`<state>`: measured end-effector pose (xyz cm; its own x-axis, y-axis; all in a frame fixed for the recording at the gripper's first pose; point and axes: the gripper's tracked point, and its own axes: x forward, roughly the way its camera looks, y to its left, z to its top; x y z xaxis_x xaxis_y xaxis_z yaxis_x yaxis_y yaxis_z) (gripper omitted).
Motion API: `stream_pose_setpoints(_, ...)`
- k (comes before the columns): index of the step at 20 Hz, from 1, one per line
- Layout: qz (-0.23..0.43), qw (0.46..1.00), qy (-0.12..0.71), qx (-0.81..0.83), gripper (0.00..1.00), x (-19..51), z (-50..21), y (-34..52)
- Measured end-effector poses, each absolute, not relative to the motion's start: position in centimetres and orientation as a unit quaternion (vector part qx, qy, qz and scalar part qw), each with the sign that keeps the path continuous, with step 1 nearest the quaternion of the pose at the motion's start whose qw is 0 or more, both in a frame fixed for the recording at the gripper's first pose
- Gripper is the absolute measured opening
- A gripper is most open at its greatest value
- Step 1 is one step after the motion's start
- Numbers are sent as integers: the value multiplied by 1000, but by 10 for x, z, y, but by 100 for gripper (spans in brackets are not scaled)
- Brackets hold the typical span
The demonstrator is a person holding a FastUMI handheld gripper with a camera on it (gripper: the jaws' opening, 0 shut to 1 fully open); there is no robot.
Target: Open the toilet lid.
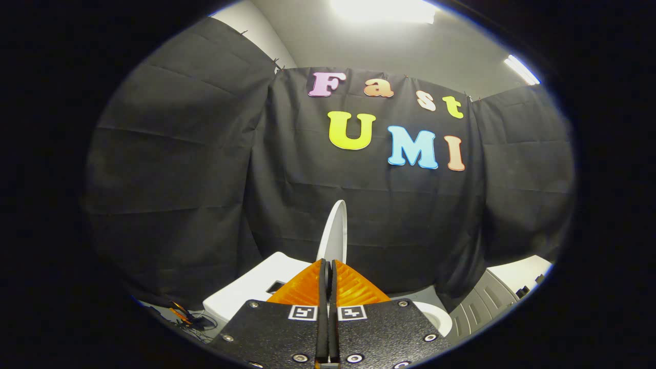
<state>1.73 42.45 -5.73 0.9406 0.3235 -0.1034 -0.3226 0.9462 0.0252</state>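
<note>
Gripper view: the gripper (328, 266) points level toward the black cloth wall (205, 169), and its two orange fingers (300, 289) lie pressed together, the black pads between them meeting in a thin dark seam with nothing visibly caught in it. Just ahead of the fingertips, rising straight out from above them, stands the white toilet lid (335, 230). It is seen nearly edge-on, a narrow white sliver with a rounded top, its long axis running upright with a slight lean, its top end pointing toward the ceiling and its lower end hidden behind the fingers. Whether the fingertips touch the lid's edge cannot be told. To the left of the fingers and a little beyond them sits the white toilet tank (246, 289), its flat top carrying a dark rectangular button. To the right, low beside the gripper's black plate, a curved white piece of the toilet bowl rim (435, 318) shows. Further right stands a grey ribbed cabinet (482, 302). On the floor at the left lie some dark cables (187, 318).
</note>
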Motion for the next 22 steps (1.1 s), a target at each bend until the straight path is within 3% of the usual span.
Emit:
stream_pose_setpoints(13, 220, 972, 63, 50, 1, 9, -60, 465)
stream_pose_setpoints(16, 242, 966, 59, 69, 7, 6, -58, 471)
stream_pose_setpoints(19, 294, 947, 58, 114, 29, -3, -55, 476)
stream_pose_setpoints(22, 285, 946, 49, 148, 74, -3, -51, 451)
